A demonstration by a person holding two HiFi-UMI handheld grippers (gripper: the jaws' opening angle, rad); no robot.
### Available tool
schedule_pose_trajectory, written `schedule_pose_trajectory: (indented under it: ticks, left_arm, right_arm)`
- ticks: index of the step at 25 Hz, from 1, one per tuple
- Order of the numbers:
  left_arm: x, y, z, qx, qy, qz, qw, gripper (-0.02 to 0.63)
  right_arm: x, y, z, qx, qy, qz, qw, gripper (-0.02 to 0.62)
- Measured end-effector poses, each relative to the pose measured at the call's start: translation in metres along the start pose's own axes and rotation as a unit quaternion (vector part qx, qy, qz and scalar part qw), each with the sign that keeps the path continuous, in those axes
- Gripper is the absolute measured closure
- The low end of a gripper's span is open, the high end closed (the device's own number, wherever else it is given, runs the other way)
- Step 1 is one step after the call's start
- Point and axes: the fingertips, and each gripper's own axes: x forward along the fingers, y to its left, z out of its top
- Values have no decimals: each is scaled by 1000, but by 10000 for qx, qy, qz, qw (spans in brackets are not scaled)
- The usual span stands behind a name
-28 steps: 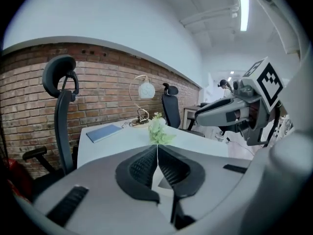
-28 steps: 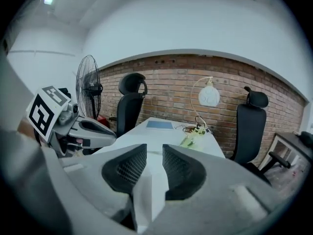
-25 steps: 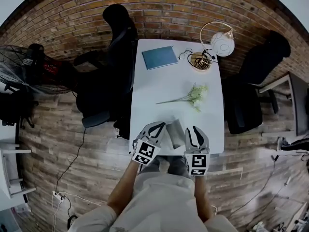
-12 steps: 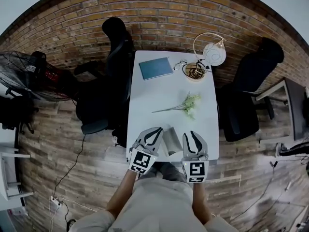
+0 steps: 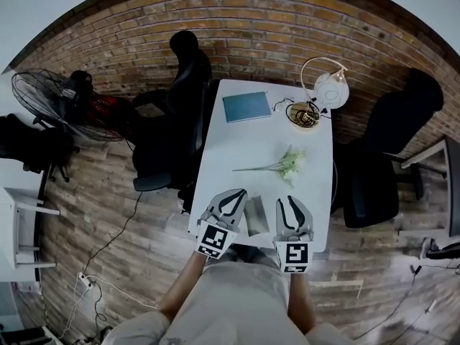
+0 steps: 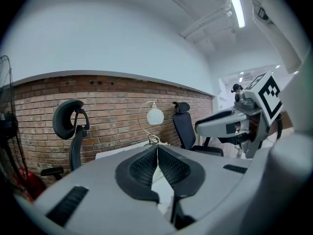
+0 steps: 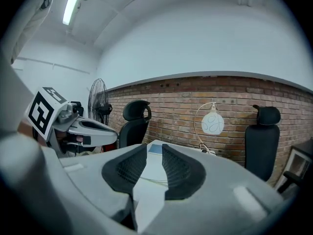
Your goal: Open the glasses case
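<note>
Overhead, far left: a standing fan (image 5: 44, 100) on the floor; beside it a black office chair (image 5: 180, 106) set against the left edge of the white surface (image 5: 244, 146); brick wall beyond.

Far end of the surface: a blue book (image 5: 246, 107) lying flat.

Near end: left gripper (image 5: 231, 195) at the front edge, pointing away from the person; its fingers (image 6: 142, 168) pressed together, tips meeting, nothing pinched.

Just right of it: the glasses case (image 5: 255, 216), grey, lying on the surface at the front edge, between the two grippers; neither gripper holds it; whether its lid is up or down I cannot tell from the head view; it shows in neither gripper view.

Mid-surface: a sprig of pale flowers (image 5: 286, 162) lying on its side, stems trailing left, well apart from the case.

Right of the case: right gripper (image 5: 288, 201), roughly parallel with the left one; its fingers (image 7: 181, 168) drawn in to a thin slit, nothing caught between them; only bare surface shows through.

Far right corner of the surface: a small round tray (image 5: 303, 113) with coiled cords in it; just beside it a white globe lamp (image 5: 330, 87) on a curved arm.

Off the right edge: a second black chair (image 5: 392, 149).
</note>
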Motion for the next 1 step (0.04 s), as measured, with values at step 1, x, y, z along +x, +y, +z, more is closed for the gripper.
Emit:
schedule_pose_trajectory:
  ticks: [1]
  left_arm:
    - [4, -3, 1, -5, 9, 26, 10000, 598]
  right_arm:
    - [0, -5, 1, -29, -85, 33, 10000, 495]
